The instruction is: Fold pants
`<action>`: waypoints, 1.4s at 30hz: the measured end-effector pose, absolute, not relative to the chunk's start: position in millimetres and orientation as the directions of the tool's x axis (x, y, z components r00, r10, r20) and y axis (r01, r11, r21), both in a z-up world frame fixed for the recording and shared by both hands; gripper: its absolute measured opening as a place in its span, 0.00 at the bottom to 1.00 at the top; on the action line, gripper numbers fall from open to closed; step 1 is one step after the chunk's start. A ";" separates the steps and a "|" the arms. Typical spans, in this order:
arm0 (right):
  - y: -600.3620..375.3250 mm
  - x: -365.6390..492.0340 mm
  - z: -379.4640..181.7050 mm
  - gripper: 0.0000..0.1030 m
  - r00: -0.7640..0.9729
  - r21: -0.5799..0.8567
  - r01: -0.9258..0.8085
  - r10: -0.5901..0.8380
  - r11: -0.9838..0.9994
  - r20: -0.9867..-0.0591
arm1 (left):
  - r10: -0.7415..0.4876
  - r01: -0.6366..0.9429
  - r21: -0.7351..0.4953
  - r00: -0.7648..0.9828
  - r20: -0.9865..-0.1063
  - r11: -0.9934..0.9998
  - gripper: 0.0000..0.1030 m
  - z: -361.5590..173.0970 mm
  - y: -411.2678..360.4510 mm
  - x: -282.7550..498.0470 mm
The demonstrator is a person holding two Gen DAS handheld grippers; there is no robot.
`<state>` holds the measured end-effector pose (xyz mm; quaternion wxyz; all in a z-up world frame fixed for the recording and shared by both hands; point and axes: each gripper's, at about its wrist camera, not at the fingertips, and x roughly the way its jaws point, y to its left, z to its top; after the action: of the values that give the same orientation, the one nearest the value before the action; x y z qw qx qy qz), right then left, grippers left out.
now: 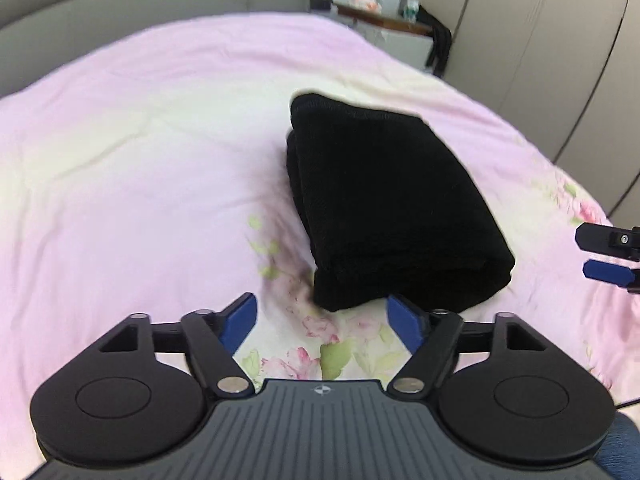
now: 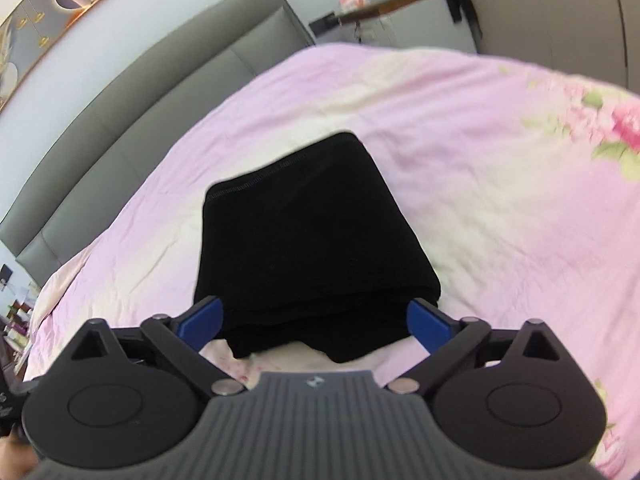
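Observation:
The black pants [image 1: 392,208] lie folded into a thick compact bundle on the pink bed sheet [image 1: 140,152]. My left gripper [image 1: 322,316] is open and empty, just in front of the bundle's near edge. In the right wrist view the pants [image 2: 308,240] fill the middle, and my right gripper [image 2: 316,320] is open with its blue pads either side of the bundle's near edge, holding nothing. The right gripper's fingers [image 1: 600,256] also show at the right edge of the left wrist view, apart from the pants.
The sheet has a floral print [image 1: 320,344] near me. A grey padded headboard [image 2: 132,112] runs along the far side. A bedside table [image 1: 384,24] with bottles and dark clothing stands at the back right, next to wardrobe doors [image 1: 540,52].

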<state>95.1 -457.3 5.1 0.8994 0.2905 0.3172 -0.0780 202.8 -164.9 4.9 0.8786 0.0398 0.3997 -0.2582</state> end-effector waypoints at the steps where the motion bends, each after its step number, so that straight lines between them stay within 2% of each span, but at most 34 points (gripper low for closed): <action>1: -449.0 90.7 12.8 0.94 0.788 0.452 0.337 0.015 0.826 -0.615 | -0.405 0.468 -0.120 0.575 -0.711 0.876 0.89 12.6 -162.5 195.8; 5: -412.8 73.3 38.2 0.95 0.805 0.359 0.351 -0.083 0.865 -0.587 | -0.334 0.404 -0.057 0.660 -0.673 0.913 0.91 42.4 -154.2 167.2; 7: -398.4 66.4 45.0 0.95 0.808 0.321 0.360 -0.121 0.876 -0.576 | -0.332 0.401 -0.046 0.680 -0.653 0.915 0.93 49.9 -155.7 156.6; 8: -392.3 60.5 47.5 0.95 0.811 0.306 0.363 -0.137 0.880 -0.568 | -0.343 0.409 -0.054 0.679 -0.648 0.911 0.98 52.8 -156.3 152.8; 10: -382.5 54.1 52.5 0.95 0.813 0.282 0.369 -0.160 0.886 -0.560 | -0.351 0.425 -0.050 0.670 -0.653 0.904 0.99 57.0 -160.0 147.7; 14: -368.8 55.8 46.5 0.95 0.706 0.144 0.481 -0.284 0.865 -0.649 | -0.305 0.419 0.004 0.669 -0.678 0.908 0.99 56.0 -173.5 141.8; 16: -366.0 53.1 39.1 0.95 0.670 0.099 0.514 -0.327 0.852 -0.666 | -0.292 0.415 0.008 0.654 -0.698 0.910 0.99 53.1 -178.9 140.7; 21: -369.4 37.4 36.6 0.95 0.698 0.128 0.524 -0.338 0.842 -0.631 | -0.276 0.410 0.008 0.627 -0.729 0.912 0.99 48.3 -190.9 137.9; 28: -364.9 38.4 31.0 0.95 0.686 0.084 0.516 -0.353 0.852 -0.637 | -0.261 0.415 0.039 0.639 -0.723 0.909 0.99 48.4 -200.4 131.8; 42: -369.7 40.8 27.2 0.95 0.678 0.110 0.522 -0.334 0.846 -0.654 | -0.249 0.423 0.063 0.640 -0.727 0.904 0.99 46.4 -205.2 127.3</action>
<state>40.8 -369.7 27.2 0.9045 0.1455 0.3237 -0.2367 127.3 -205.2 46.4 0.8984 0.1145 0.3805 -0.1871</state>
